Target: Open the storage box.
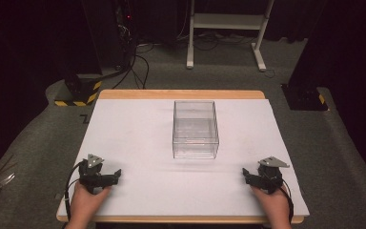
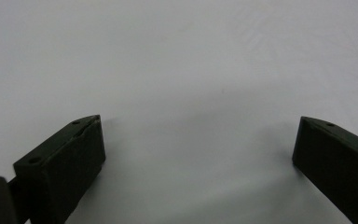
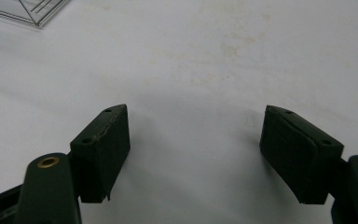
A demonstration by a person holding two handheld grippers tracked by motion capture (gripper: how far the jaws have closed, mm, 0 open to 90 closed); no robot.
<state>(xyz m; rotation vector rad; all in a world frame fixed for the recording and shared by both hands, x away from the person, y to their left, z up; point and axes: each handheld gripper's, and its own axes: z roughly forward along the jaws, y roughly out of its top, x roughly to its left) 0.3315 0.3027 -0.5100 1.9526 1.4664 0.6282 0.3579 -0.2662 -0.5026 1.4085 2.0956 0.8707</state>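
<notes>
Nothing begun, by the look of it. Left gripper (image 1: 118,174) rests low on the white table cover (image 1: 133,129) near the front edge, jaws spread wide, nothing between them; its own camera sees bare cover between the fingers (image 2: 70,154). Right gripper (image 1: 244,172) sits the same way at the other side, jaws wide apart and empty, bare cover ahead of its fingers (image 3: 105,140). Clear plastic box (image 1: 195,129) stands upright beyond both sets of fingertips, between them and well apart from each, looks empty; its corner (image 3: 37,10) shows far-left past the right fingers. All handling is left: reach, contact, grasp.
</notes>
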